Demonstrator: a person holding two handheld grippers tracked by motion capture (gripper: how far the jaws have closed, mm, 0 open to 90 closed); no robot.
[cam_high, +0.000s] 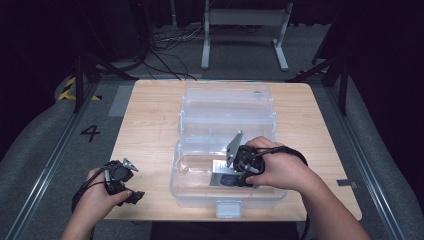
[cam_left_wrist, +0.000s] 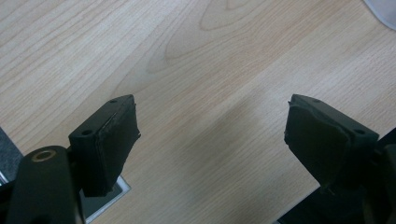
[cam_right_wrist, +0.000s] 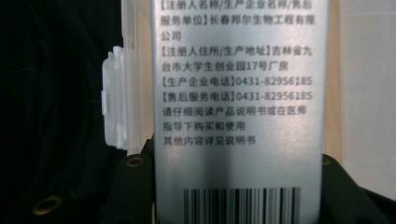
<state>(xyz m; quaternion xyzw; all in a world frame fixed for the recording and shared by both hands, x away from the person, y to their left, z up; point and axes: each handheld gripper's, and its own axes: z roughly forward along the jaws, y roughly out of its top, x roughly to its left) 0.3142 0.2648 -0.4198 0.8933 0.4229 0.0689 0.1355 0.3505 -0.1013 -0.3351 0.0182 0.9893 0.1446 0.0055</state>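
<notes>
A silver pack (cam_right_wrist: 238, 93) with printed Chinese text and a barcode stands between the jaws of my right gripper (cam_right_wrist: 231, 161), which is shut on its two sides. In the high view the right gripper (cam_high: 234, 175) reaches down into the near half of an open clear plastic box (cam_high: 182, 172), and the silver pack (cam_high: 221, 178) sits low inside it. My left gripper (cam_high: 134, 179) rests over the table's near left corner. Its jaws stand open with nothing between them, over bare wood (cam_left_wrist: 212, 116).
The box's clear lid (cam_high: 227, 107) lies folded back toward the far side of the wooden table (cam_high: 150, 120). A white latch (cam_right_wrist: 112, 100) of the box shows left of the pack. The near table edge runs just under the left gripper.
</notes>
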